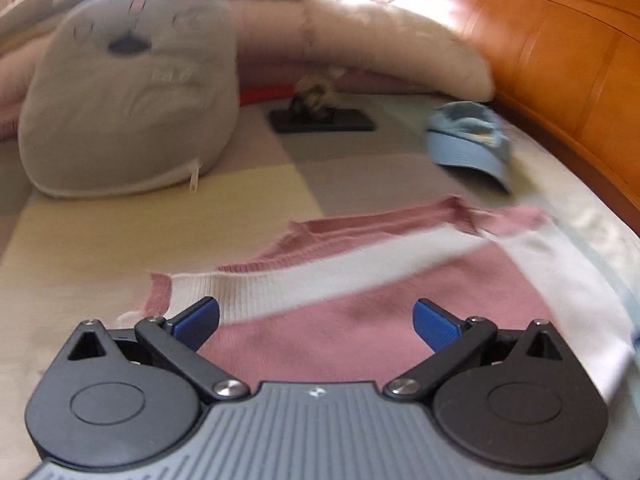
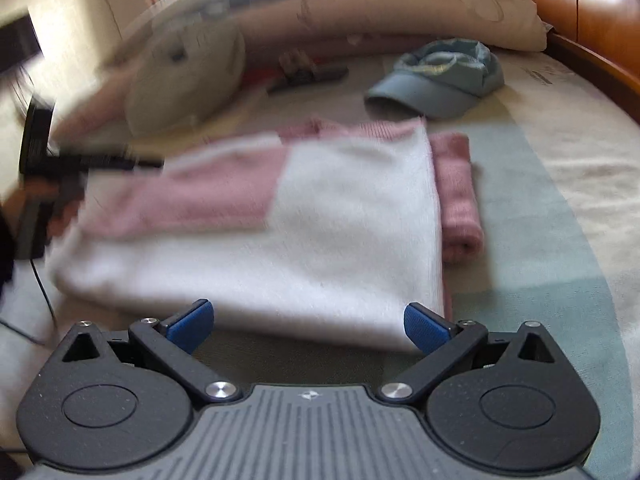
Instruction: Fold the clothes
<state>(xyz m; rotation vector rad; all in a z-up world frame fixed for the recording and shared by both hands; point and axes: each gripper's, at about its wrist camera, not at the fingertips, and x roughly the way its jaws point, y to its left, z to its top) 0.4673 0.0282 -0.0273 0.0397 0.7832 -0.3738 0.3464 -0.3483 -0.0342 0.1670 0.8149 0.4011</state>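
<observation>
A pink and white knit sweater (image 2: 280, 224) lies folded on the bed. In the right wrist view its white panel faces me, with a pink sleeve (image 2: 458, 196) doubled along its right side. My right gripper (image 2: 308, 328) is open just in front of the sweater's near edge, holding nothing. In the left wrist view the same sweater (image 1: 360, 312) spreads beneath and ahead of my left gripper (image 1: 316, 320), which is open with pink knit showing between its blue pads (image 1: 198, 322). The left gripper's dark body (image 2: 52, 168) shows, blurred, at the sweater's left edge in the right wrist view.
A light blue cap (image 1: 468, 140) (image 2: 440, 76) lies beyond the sweater. A grey plush cushion (image 1: 128, 108) and pale pillows (image 2: 400, 4) fill the back of the bed. A dark phone (image 1: 322, 120) with a small furry item rests mid-bed. An orange wooden headboard (image 1: 560, 64) runs along the right.
</observation>
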